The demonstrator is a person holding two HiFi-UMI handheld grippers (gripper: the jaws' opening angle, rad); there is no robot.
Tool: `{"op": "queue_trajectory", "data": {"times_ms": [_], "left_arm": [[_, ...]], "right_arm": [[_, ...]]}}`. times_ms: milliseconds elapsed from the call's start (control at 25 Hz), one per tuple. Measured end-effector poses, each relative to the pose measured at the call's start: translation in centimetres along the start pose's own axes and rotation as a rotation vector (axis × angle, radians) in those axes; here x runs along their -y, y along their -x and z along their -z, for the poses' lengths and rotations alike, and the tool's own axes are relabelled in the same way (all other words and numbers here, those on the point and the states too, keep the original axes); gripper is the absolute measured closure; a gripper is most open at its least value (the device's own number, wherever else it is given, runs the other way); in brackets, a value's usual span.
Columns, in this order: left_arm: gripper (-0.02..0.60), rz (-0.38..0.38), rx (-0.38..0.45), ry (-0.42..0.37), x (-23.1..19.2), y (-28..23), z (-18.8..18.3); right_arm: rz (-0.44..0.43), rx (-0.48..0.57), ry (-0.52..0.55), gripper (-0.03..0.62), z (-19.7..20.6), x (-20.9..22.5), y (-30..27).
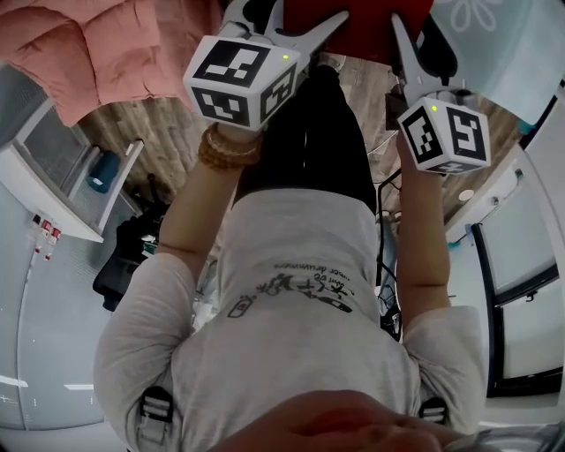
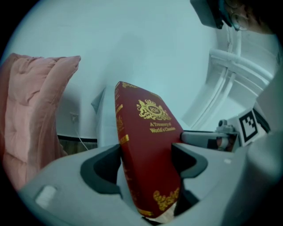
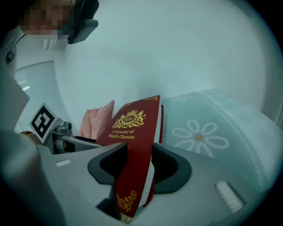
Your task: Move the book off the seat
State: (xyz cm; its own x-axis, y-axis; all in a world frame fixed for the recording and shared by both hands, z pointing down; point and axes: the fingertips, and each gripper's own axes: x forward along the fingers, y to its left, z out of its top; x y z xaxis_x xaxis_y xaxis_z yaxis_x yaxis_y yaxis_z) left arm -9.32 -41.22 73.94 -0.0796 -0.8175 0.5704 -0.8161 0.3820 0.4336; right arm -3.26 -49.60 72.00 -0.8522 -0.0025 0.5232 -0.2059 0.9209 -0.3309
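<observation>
A dark red hardback book (image 1: 357,26) with a gold crest and gold lettering is held up between both grippers, clear of any surface. In the head view it shows at the top edge, in front of the person's body. My left gripper (image 1: 305,26) is shut on the book (image 2: 148,132) at its lower corner, spine side toward the left jaw. My right gripper (image 1: 415,53) is shut on the same book (image 3: 135,132), pads on both covers. In each gripper view the book stands nearly upright between the jaws (image 2: 146,165) (image 3: 139,167), and the other gripper shows beside it.
A pink quilted cushion (image 1: 97,53) (image 2: 31,119) lies to the left. A pale cloth with a daisy print (image 1: 494,35) (image 3: 199,137) lies to the right. Below are a wooden floor (image 1: 168,132), a white shelf unit (image 1: 62,177) and white walls.
</observation>
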Motion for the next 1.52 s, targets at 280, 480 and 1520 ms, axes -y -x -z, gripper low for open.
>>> {"op": "queue_trajectory", "data": {"times_ms": [280, 480, 1520], "left_arm": [[0.224, -0.008, 0.005, 0.027, -0.6, -1.4, 0.3], [0.222, -0.02, 0.012, 0.054, -1.1, -2.0, 0.5], [0.331, 0.129, 0.307, -0.098, 9.7, 13.1, -13.3]], "right_arm": [[-0.014, -0.013, -0.022, 0.413, 0.8, 1.4, -1.3], [-0.035, -0.022, -0.034, 0.41, 1.2, 1.9, -2.1], [-0.077, 0.212, 0.335, 0.473, -14.3, -7.4, 10.5]]}}
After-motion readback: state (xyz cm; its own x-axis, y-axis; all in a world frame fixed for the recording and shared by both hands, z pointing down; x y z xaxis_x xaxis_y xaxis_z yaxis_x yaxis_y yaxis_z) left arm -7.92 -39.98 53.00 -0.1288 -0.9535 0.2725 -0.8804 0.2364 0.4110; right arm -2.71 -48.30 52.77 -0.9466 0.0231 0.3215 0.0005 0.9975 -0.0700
